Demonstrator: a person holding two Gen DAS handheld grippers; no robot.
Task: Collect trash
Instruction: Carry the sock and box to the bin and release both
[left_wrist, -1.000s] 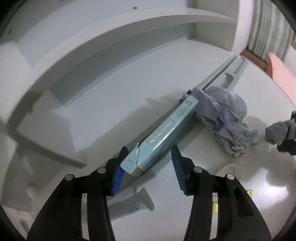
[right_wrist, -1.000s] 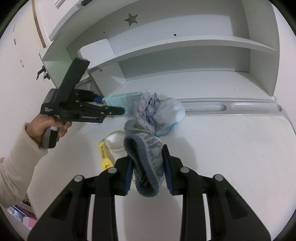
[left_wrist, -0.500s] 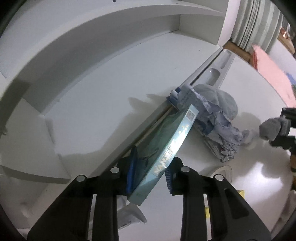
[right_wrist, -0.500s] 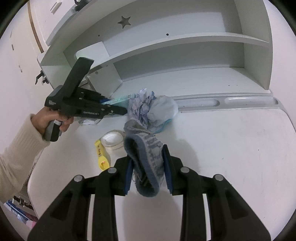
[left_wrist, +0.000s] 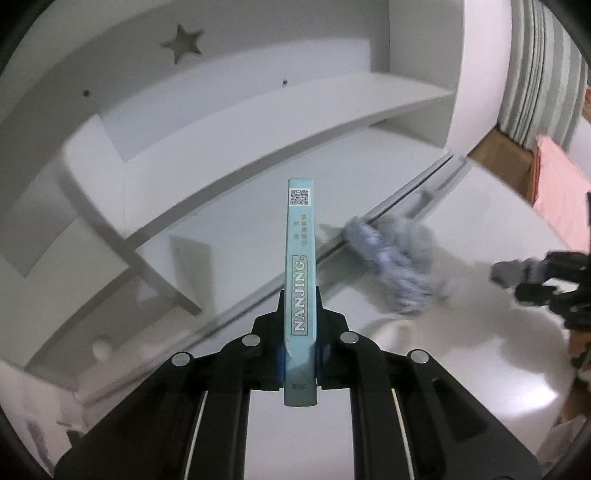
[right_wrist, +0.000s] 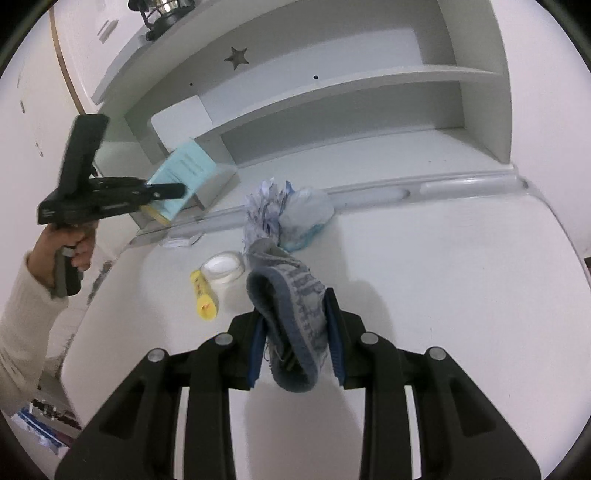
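The left claw has just finished closing and now clamps the pale blue carton by its near end, its blue pads pressed to both flat sides. A second ago the carton lay on the desk surface between open jaws; now it stands edge-on up the middle of the frame, lifted clear of the surface. In the right wrist view it hangs at upper left, gripped in front of the shelf unit. That makes 1 more piece of trash picked up and ready to carry off.

The right claw is closed on a grey-blue knitted sock, as it was a second ago, at lower centre of its frame.

Left on the surface: a crumpled paper-and-plastic wad at centre, a white round lid and a yellow tube just beside it. Judging by these, collecting is only partly done.
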